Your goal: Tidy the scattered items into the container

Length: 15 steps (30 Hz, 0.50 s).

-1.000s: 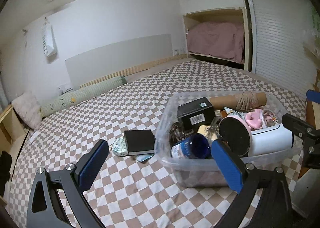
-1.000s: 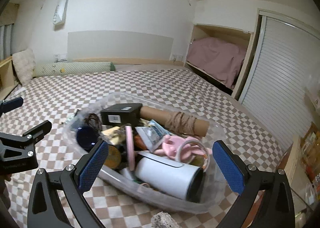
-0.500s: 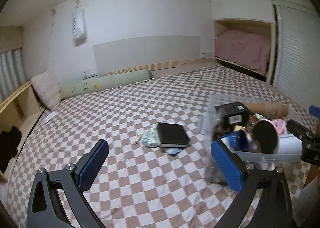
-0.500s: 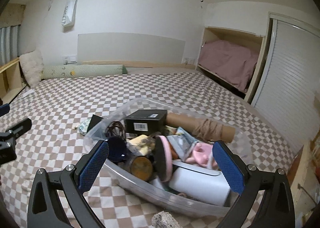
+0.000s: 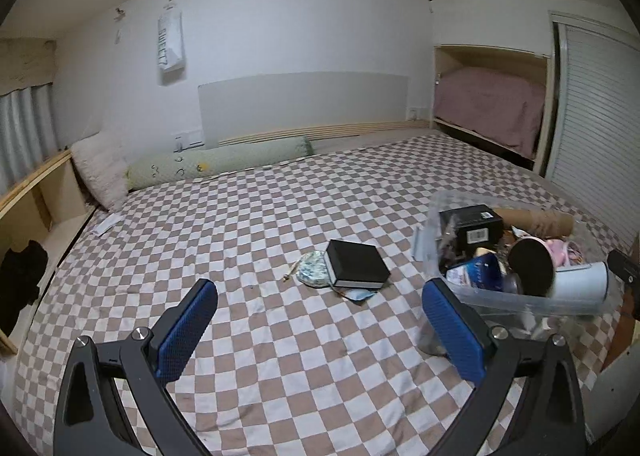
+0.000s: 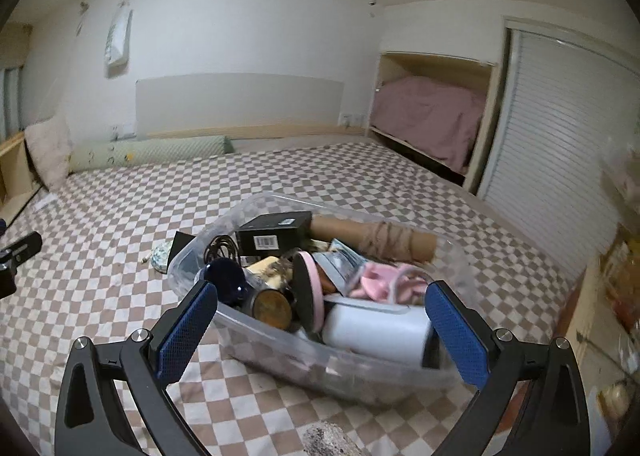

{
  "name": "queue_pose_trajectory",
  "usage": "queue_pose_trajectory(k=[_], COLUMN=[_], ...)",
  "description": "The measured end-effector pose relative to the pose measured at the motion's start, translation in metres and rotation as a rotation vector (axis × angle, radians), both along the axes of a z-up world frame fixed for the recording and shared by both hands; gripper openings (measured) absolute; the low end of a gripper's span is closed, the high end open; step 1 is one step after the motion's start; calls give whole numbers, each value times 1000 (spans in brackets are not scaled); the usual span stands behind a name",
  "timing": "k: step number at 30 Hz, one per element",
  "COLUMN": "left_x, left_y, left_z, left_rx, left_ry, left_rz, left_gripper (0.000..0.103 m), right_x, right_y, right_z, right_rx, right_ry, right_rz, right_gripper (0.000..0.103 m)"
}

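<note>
Both the left gripper [image 5: 320, 332] and right gripper [image 6: 320, 330] are hovering with jaws spread wide, gripping nothing. A black box [image 5: 356, 269] is lying on the bed [image 5: 240, 240] beside the full container [image 6: 280, 344].

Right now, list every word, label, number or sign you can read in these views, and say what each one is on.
No text can be read in either view.
Black box in the clear bin: white barcode label, digits too small to read.
Blue bottle: pale label, print blurred.
White wall hanging: rows of markings, too small to read.
Green bolster: small printed shapes, not legible as words.
</note>
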<state>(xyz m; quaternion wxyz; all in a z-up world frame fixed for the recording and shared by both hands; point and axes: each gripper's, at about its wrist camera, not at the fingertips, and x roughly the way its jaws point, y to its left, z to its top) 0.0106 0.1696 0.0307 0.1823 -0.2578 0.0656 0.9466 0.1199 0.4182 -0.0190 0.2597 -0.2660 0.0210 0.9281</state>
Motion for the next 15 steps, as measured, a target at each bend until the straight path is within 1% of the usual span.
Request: queue_pose_trajectory(k=[4, 7, 15], left_x=[9, 15, 20], left_y=[3, 4, 5], left_z=[4, 8, 0], left_rx=[10, 9, -39], left_ry=[5, 21, 18], left_rz=[-34, -46, -51], left_gripper=[103, 103, 103], right_x=[13, 20, 34], right_y=[3, 4, 7], right_z=[-7, -9, -7], right_rx=[-36, -40, -50], right_ry=[-6, -4, 33], right_rz=[-7, -14, -36], right_gripper=[103, 103, 103])
